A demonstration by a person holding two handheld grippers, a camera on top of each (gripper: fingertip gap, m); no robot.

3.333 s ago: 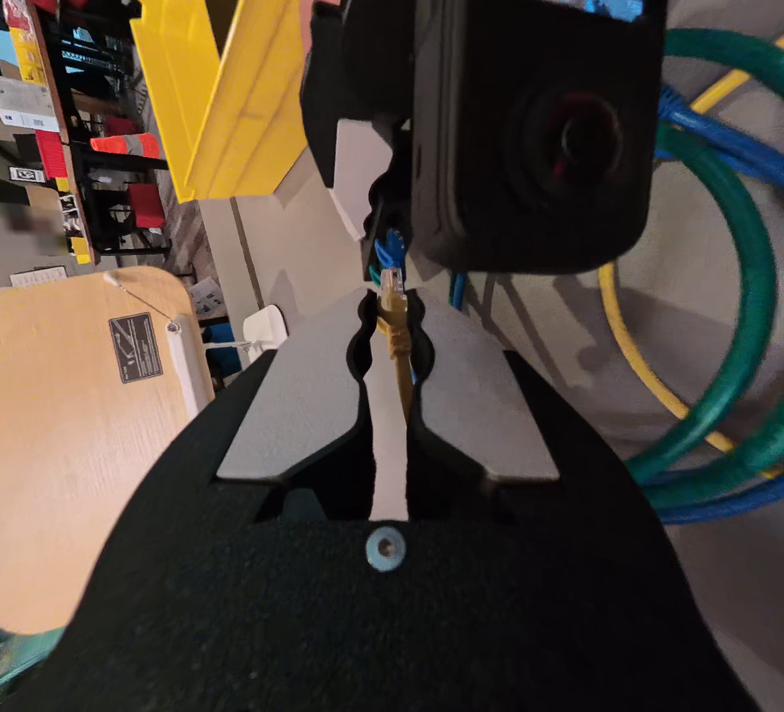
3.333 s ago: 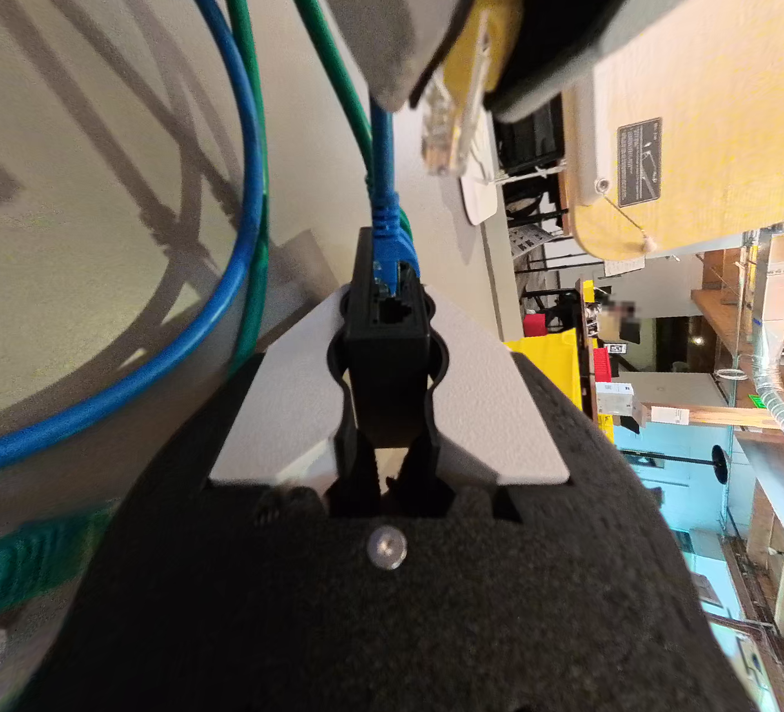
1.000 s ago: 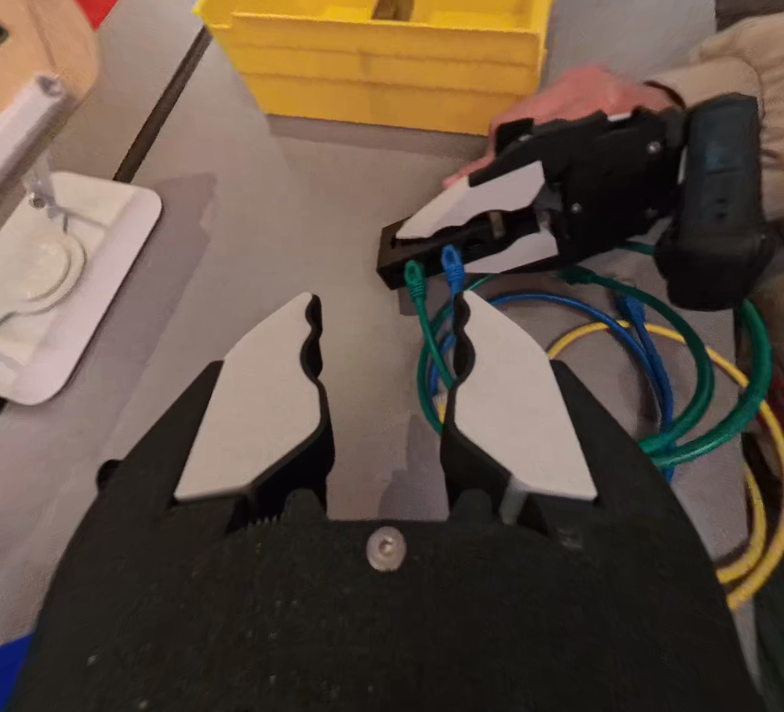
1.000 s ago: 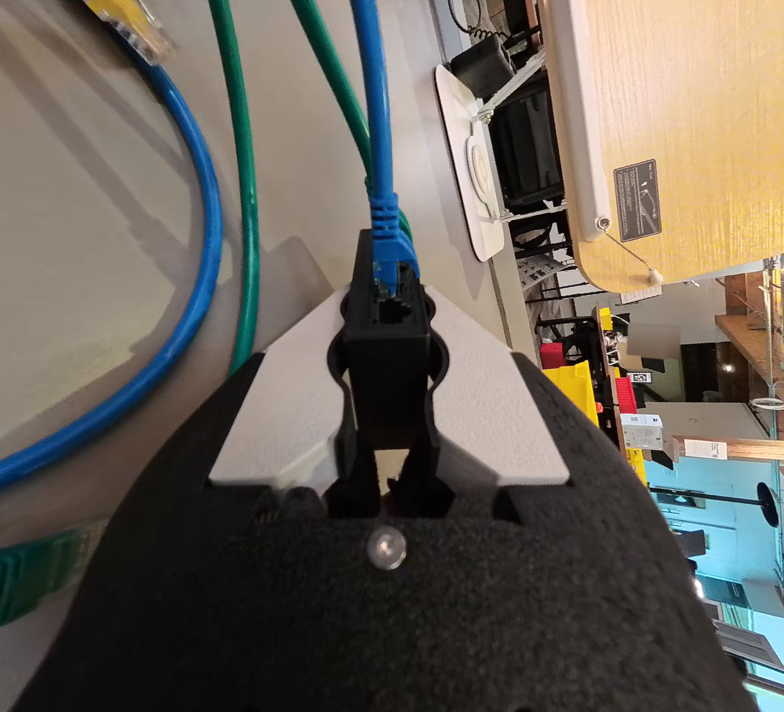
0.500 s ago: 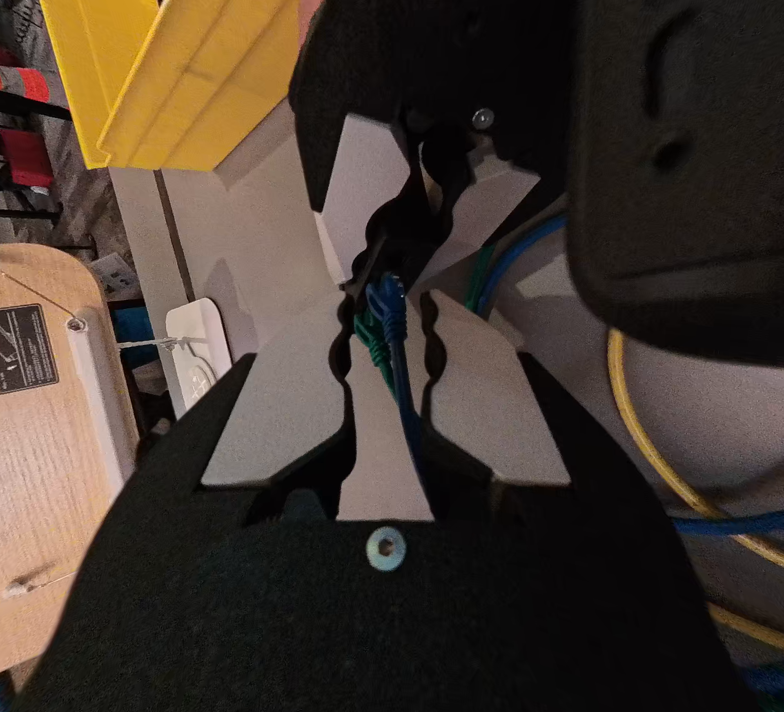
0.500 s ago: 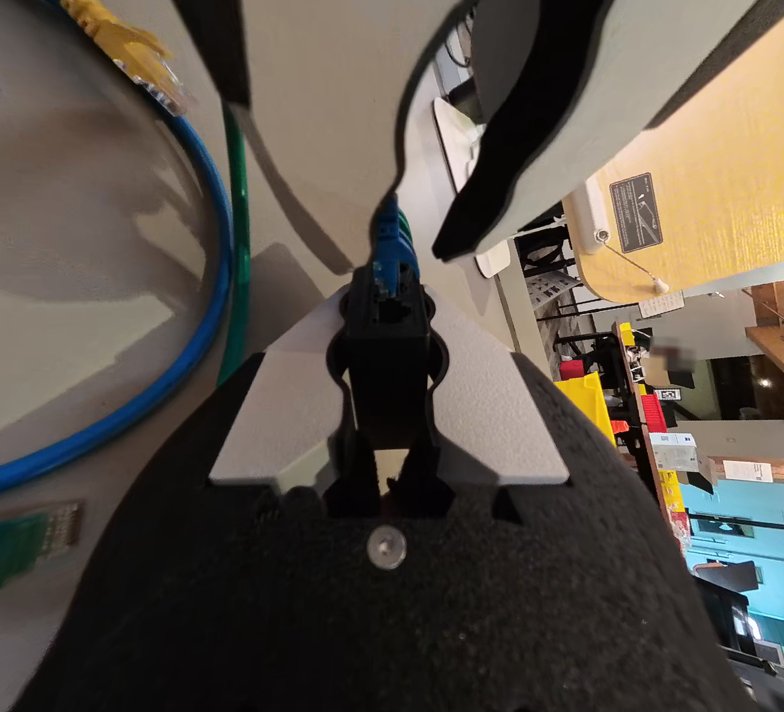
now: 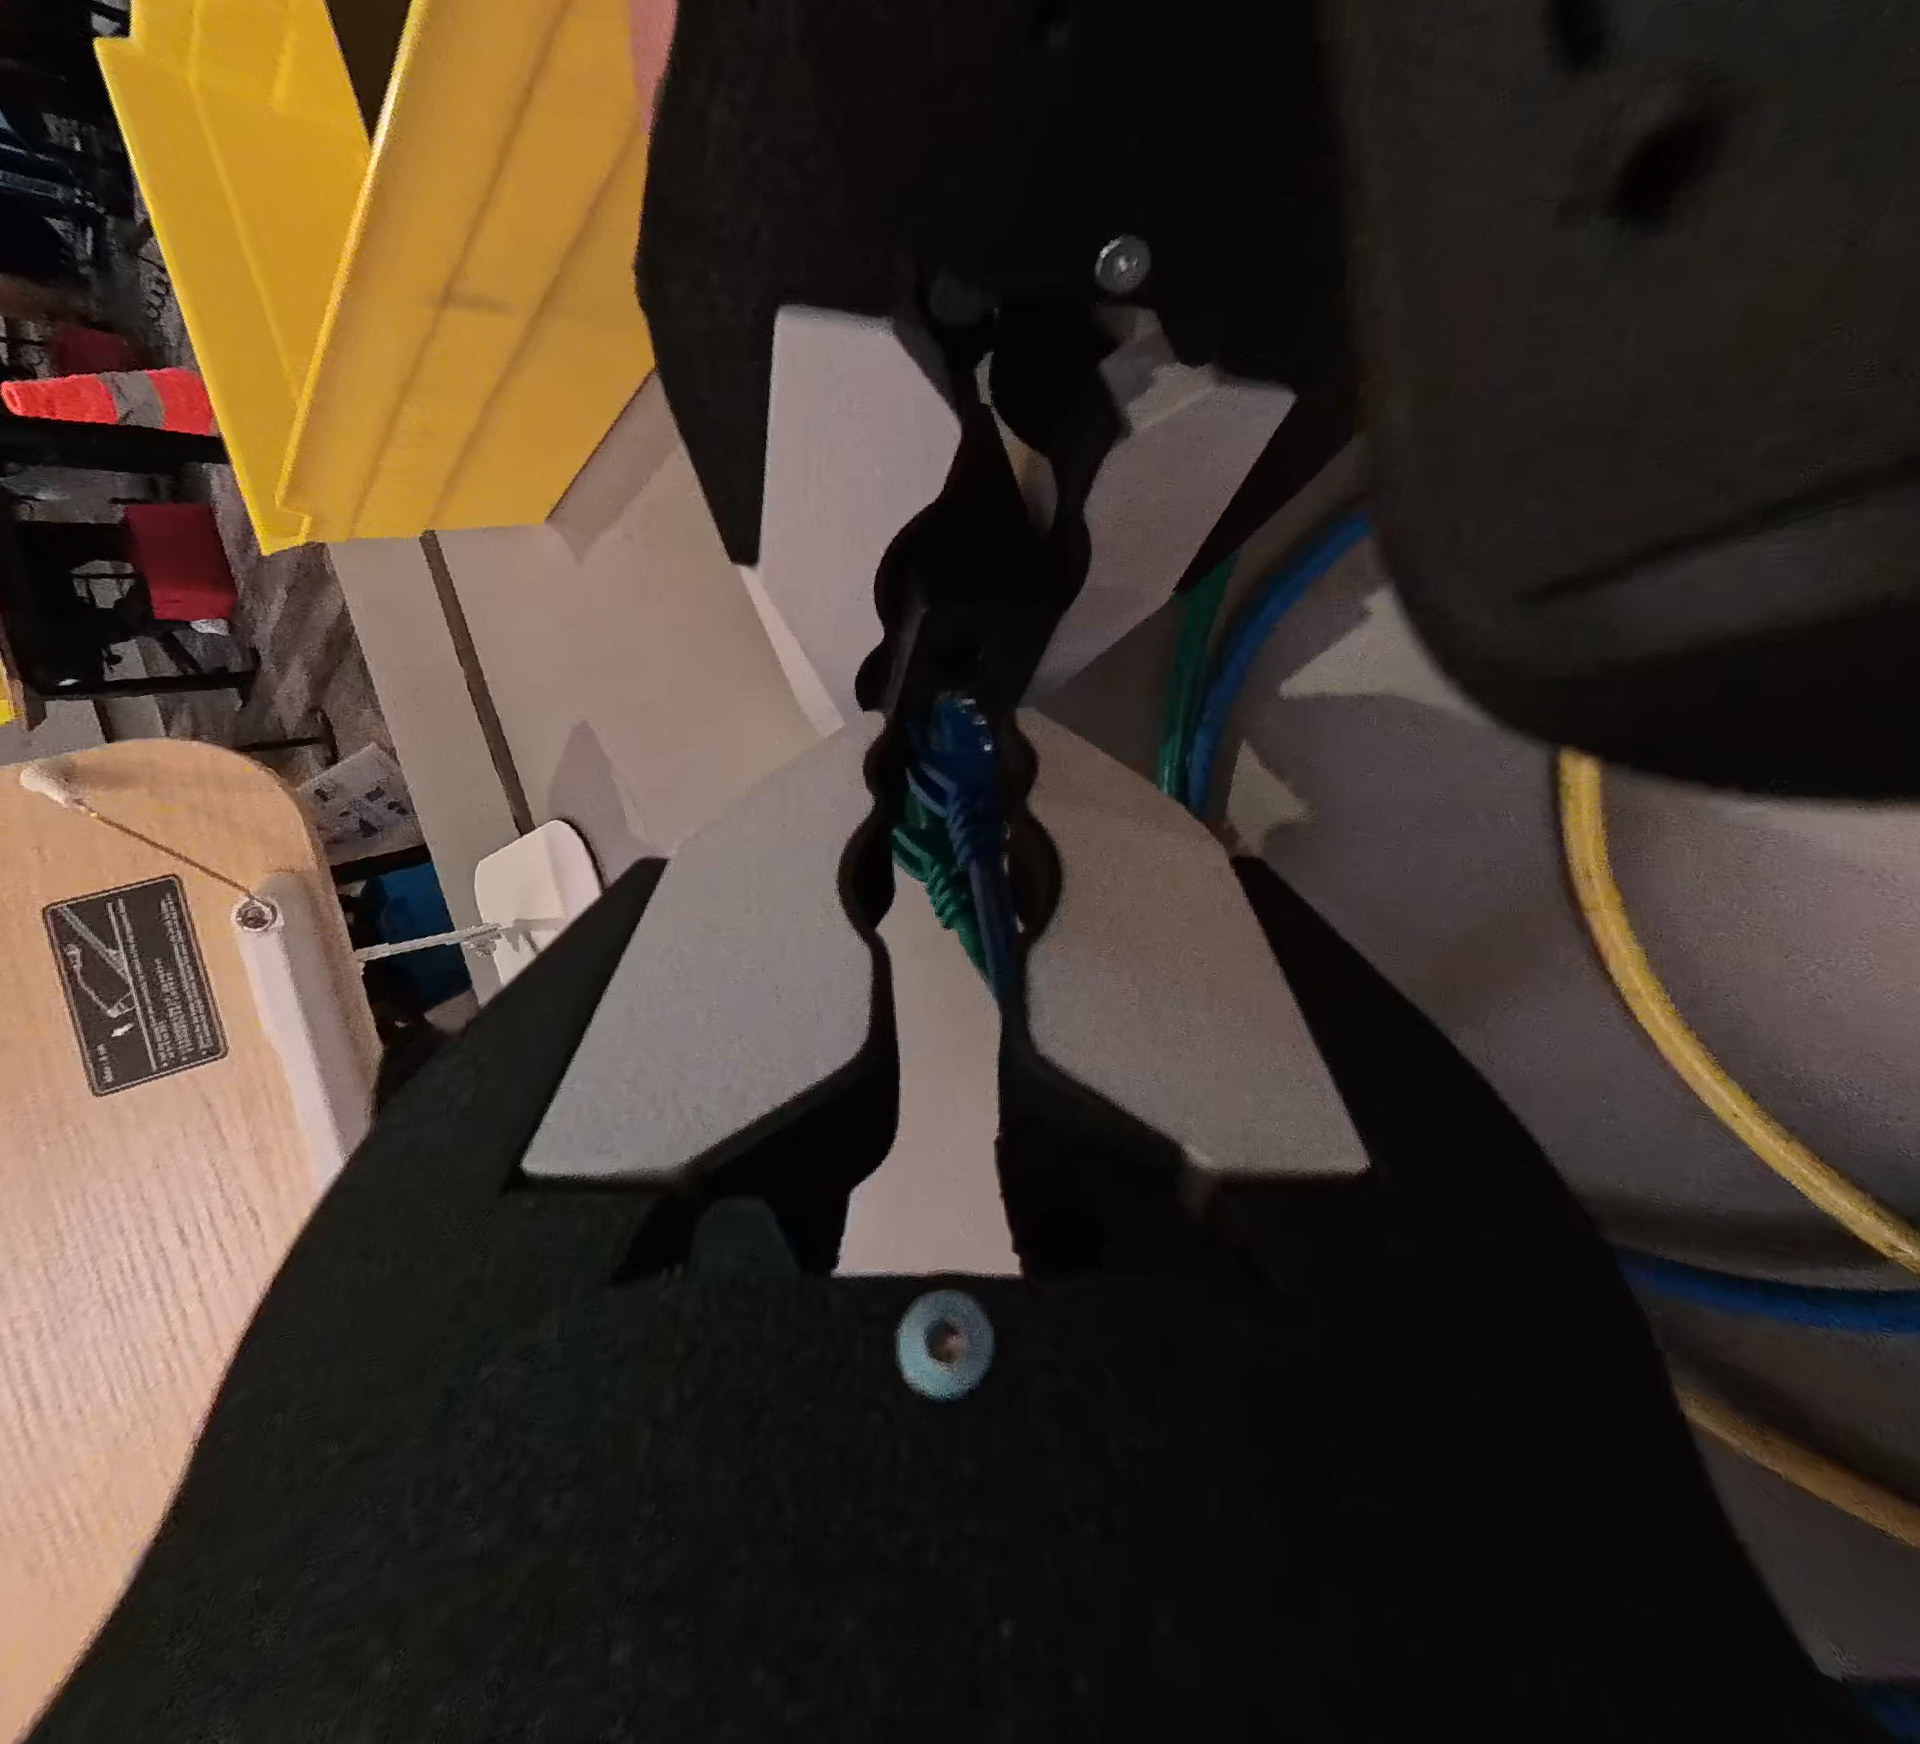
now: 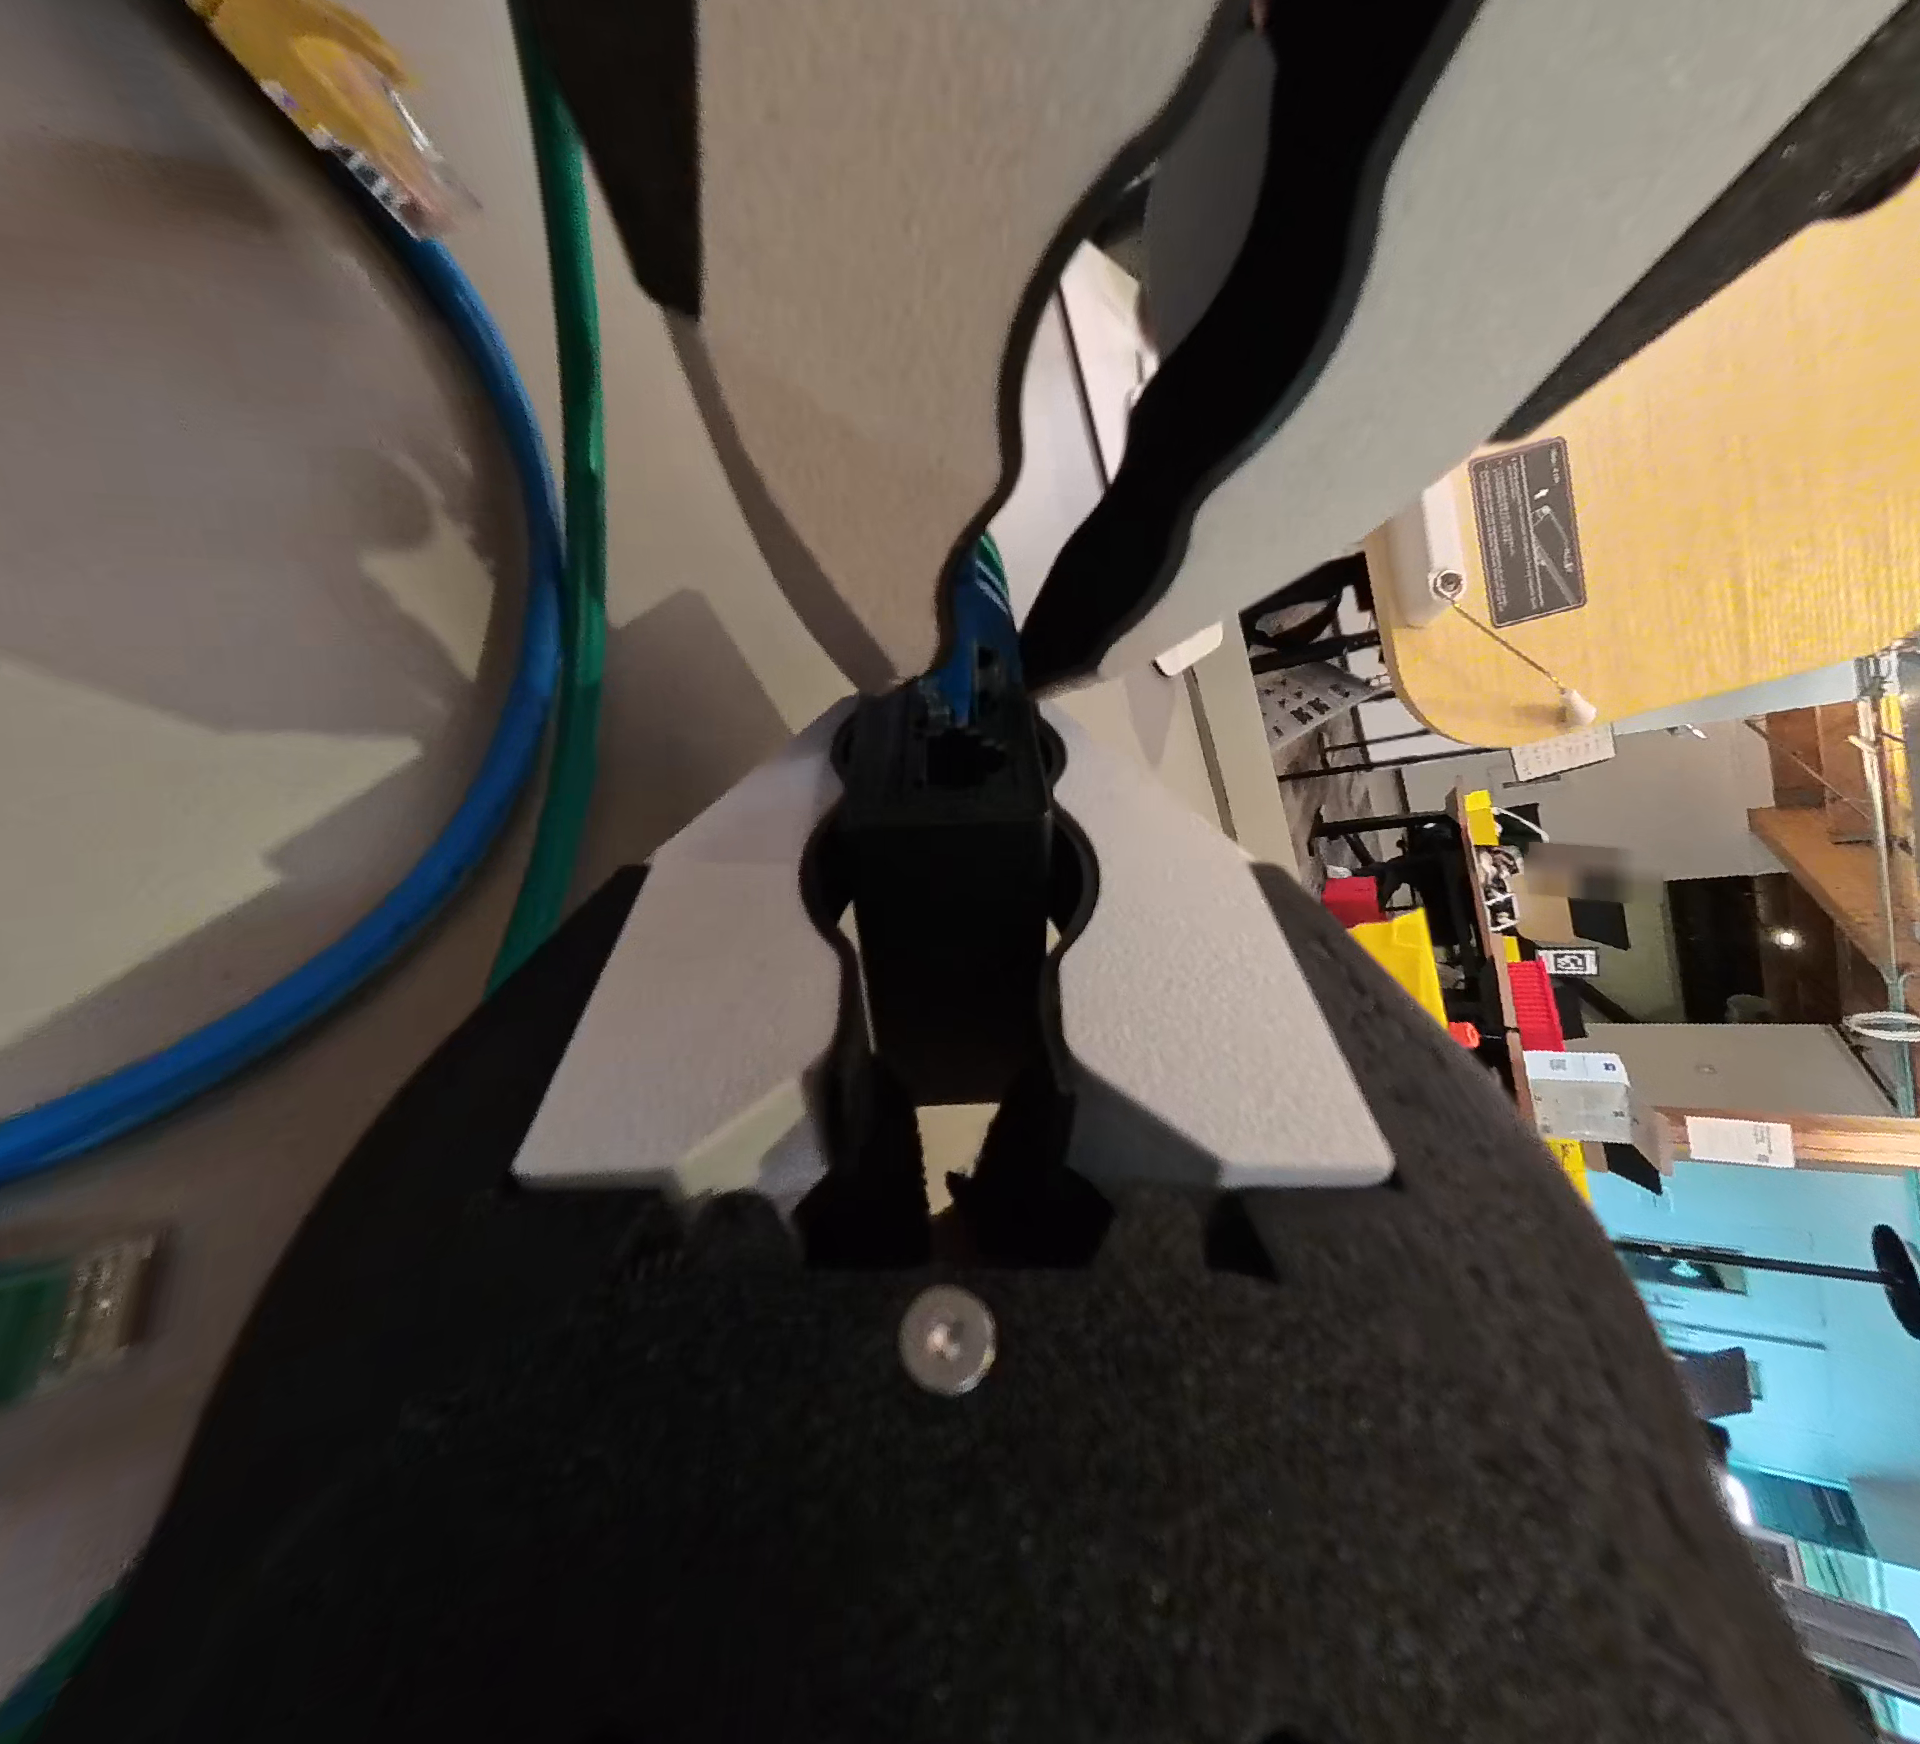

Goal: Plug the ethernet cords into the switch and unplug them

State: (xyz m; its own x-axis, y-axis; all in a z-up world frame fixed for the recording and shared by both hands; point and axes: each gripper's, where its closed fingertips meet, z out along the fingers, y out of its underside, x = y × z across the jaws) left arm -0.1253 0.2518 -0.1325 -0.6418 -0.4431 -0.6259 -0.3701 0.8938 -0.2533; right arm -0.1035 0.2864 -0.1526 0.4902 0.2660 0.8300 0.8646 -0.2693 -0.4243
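Grey counter (image 7: 644,614), yellow plastic bin (image 7: 436,219) behind. Right tool (image 8: 948,738) clamped on small black plastic switch (image 8: 948,873), sideways off counter. Left tool (image 7: 951,821) nearly together around blue cord plug (image 7: 964,785), green plug (image 7: 920,837) beside, both in switch.

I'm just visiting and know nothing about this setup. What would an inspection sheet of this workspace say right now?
Surface: grey table, mostly bare between cable loops.
Job's things: black switch clamped in the right gripper; blue plug and green plug meet its end.
Clutter: yellow bin at the table's far side.
Grippers: left gripper closed around the two plugs, blue in front; firmness of grip unclear.
Cables: blue cable and green cable loop on the table; yellow plug and a second green plug lie loose.
Surroundings: wooden tabletop, shelves behind.
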